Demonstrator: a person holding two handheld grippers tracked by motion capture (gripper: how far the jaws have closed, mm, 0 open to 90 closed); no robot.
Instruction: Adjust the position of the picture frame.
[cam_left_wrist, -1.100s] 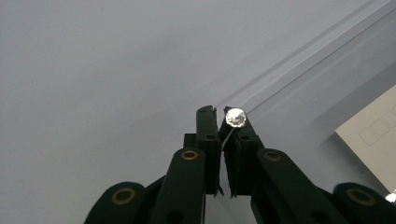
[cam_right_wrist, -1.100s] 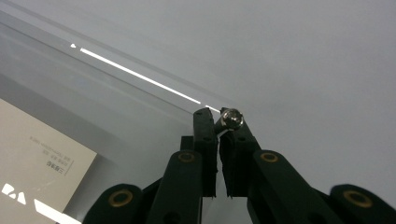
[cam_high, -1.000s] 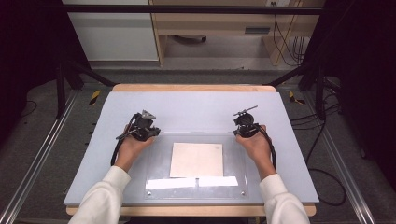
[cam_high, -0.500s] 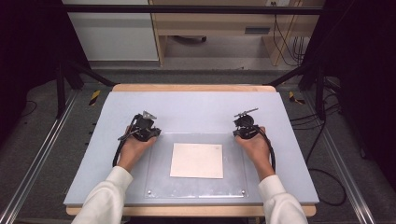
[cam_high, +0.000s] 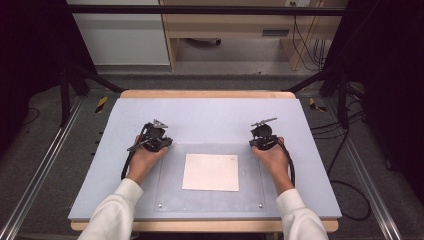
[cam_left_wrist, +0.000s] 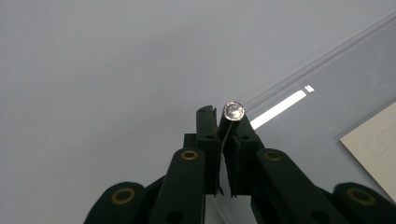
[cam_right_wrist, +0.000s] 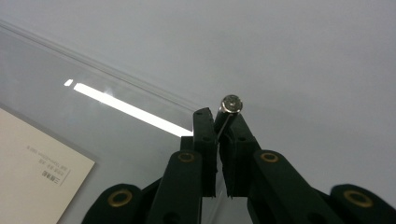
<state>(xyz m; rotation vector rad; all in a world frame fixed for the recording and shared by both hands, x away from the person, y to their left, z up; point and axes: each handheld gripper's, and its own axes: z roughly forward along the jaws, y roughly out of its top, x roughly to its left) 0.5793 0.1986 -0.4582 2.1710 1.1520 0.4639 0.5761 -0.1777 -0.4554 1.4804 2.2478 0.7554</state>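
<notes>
- Both hands are parked at the far corners of the clear plate (cam_high: 215, 151), which lies flat on the bench (cam_high: 210, 115) with a sheet of paper (cam_high: 210, 172) under its middle.
- The left hand-held gripper (cam_left_wrist: 223, 116) is clenched. A small round-headed stud (cam_left_wrist: 234, 111) sits right at its tips, with the thin shank running down between the jaws, so I'd call it pinched on the left corner stud.
- It's the same on the other side: the right hand-held gripper (cam_right_wrist: 219, 116) is clenched on its own right corner stud (cam_right_wrist: 232, 103), just off the plate's far edge.
- The two near corners have matching screws (cam_high: 159, 205), which nothing is touching.
- My read is that this is the grab-the-plate-by-its-far-corners step. Both grips look set and the plate isn't raised off the bench yet.
- If the plan is to get at the paper, the next move needs both hands to rise together and evenly, hinging the plate on its near edge. With such tiny grip points, any twist could let a stud slip out.
</notes>
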